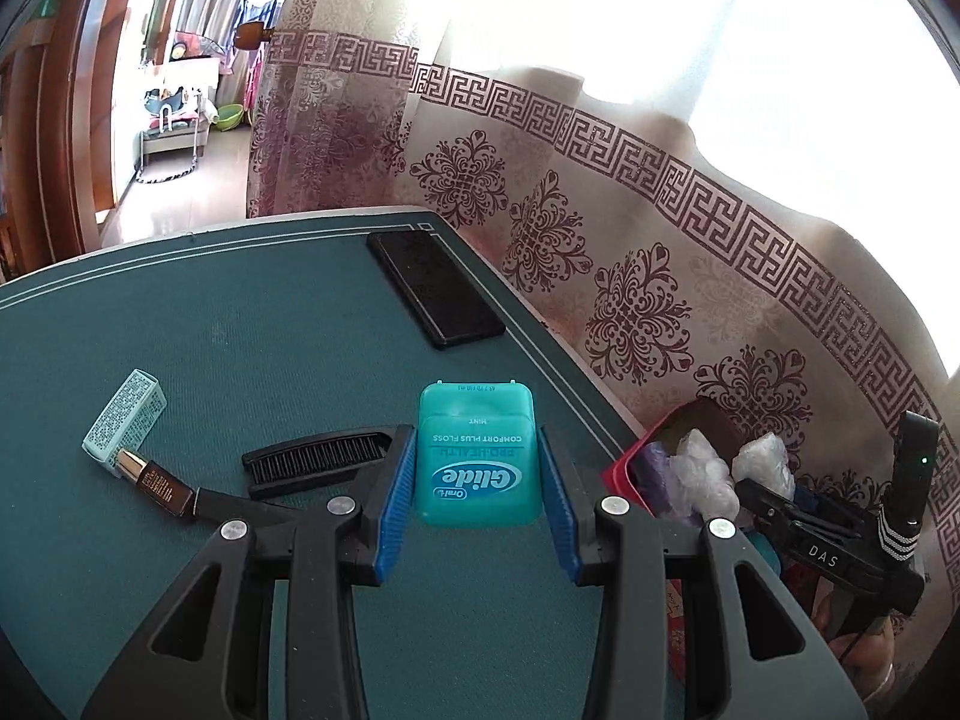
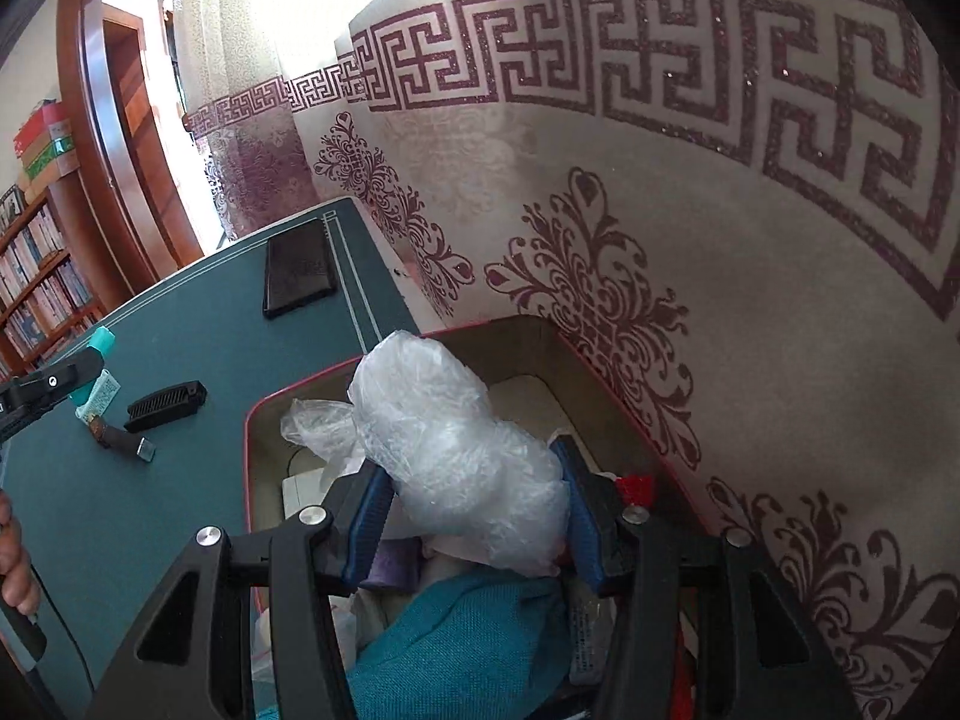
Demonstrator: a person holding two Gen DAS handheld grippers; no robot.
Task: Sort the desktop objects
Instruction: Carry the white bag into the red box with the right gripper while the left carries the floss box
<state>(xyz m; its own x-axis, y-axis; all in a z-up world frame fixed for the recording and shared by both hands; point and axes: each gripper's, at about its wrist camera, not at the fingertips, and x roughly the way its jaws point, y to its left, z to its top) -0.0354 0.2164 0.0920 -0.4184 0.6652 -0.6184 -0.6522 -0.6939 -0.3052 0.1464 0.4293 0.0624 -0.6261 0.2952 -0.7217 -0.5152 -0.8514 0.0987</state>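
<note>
My left gripper (image 1: 477, 450) is shut on a teal Oral-B Glide floss box (image 1: 477, 462), just above the green table mat (image 1: 270, 330). To its left lie a black comb (image 1: 318, 459), a brown lipstick tube (image 1: 159, 480) and a pale mint carton (image 1: 126, 420). A black phone (image 1: 435, 288) lies at the far edge. My right gripper (image 2: 474, 474) is shut on a crumpled clear plastic bag (image 2: 456, 450) over the red-rimmed box (image 2: 252, 420). The right gripper also shows in the left wrist view (image 1: 774, 480).
The red-rimmed box (image 1: 630, 462) stands at the table's right edge, with bags, a purple item (image 2: 396, 564) and teal cloth (image 2: 468, 648) inside. A patterned curtain (image 1: 660, 276) hangs close behind table and box. A bookshelf (image 2: 36, 276) stands far left.
</note>
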